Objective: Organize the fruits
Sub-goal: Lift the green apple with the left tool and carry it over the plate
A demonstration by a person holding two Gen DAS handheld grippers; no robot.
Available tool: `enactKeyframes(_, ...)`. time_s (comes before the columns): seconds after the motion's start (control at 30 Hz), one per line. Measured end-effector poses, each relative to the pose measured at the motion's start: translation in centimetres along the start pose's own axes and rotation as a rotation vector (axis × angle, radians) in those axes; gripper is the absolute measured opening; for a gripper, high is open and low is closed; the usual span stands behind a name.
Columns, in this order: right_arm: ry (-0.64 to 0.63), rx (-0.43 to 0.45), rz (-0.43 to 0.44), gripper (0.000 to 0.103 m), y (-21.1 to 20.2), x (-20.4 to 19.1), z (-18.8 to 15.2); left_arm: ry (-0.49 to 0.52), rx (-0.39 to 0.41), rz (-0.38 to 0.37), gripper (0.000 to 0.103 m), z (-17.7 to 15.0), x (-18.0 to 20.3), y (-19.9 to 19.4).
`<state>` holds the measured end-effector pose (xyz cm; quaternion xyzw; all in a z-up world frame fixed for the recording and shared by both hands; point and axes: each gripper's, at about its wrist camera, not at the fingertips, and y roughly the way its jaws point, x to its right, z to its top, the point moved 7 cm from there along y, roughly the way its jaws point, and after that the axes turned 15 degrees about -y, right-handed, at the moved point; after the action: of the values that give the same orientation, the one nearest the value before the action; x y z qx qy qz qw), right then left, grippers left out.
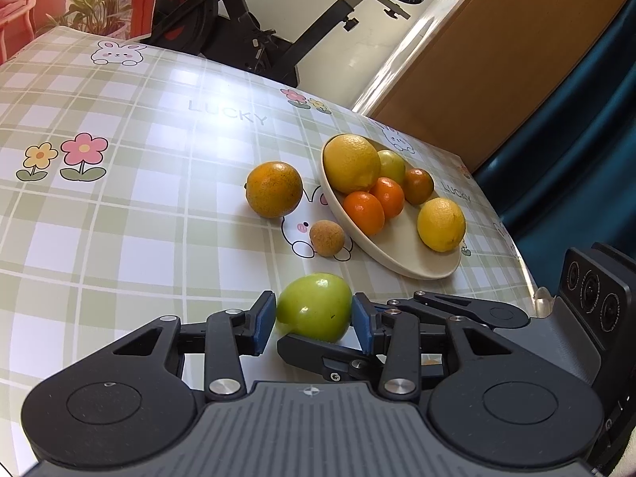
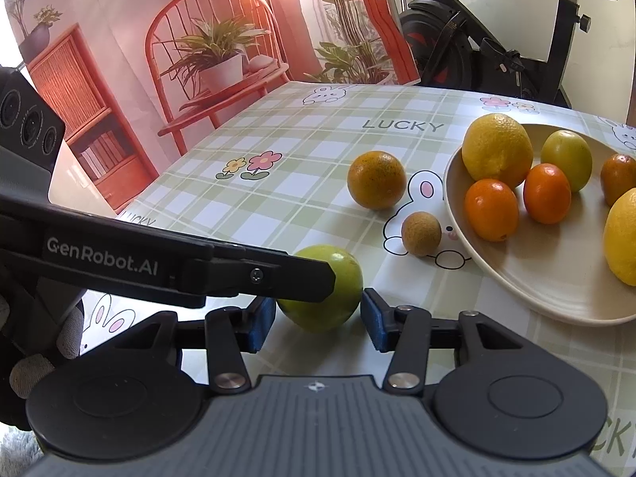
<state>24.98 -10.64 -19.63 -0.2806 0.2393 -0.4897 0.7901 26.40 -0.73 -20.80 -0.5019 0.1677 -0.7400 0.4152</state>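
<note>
Beside the plate: a round green apple (image 1: 314,307) is being kept on the checked tablecloth, just short of the cream oval plate (image 1: 401,264).
Left gripper (image 1: 314,320): blue pads are being pressed on the apple's sides.
Right gripper (image 2: 318,320): jaws are being held apart, the apple between, its right pad clear.

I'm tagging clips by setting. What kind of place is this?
Probably a home room: a table with a bunny-print cloth, a plate of fruit, an exercise bike behind, and a printed backdrop of furniture.

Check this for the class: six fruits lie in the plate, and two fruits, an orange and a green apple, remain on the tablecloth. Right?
Not quite. Three remain on the tablecloth: the orange, the green apple and a small brown fruit, as the right wrist view shows. The plate does hold six.
</note>
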Motion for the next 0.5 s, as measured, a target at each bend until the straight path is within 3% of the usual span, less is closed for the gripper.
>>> enactKeyframes(0.5, 0.016, -0.001, 0.019, 0.05, -0.8, -0.2, -0.6, 0.024, -0.047, 0.04, 0.047, -1.1, 0.7, 0.3)
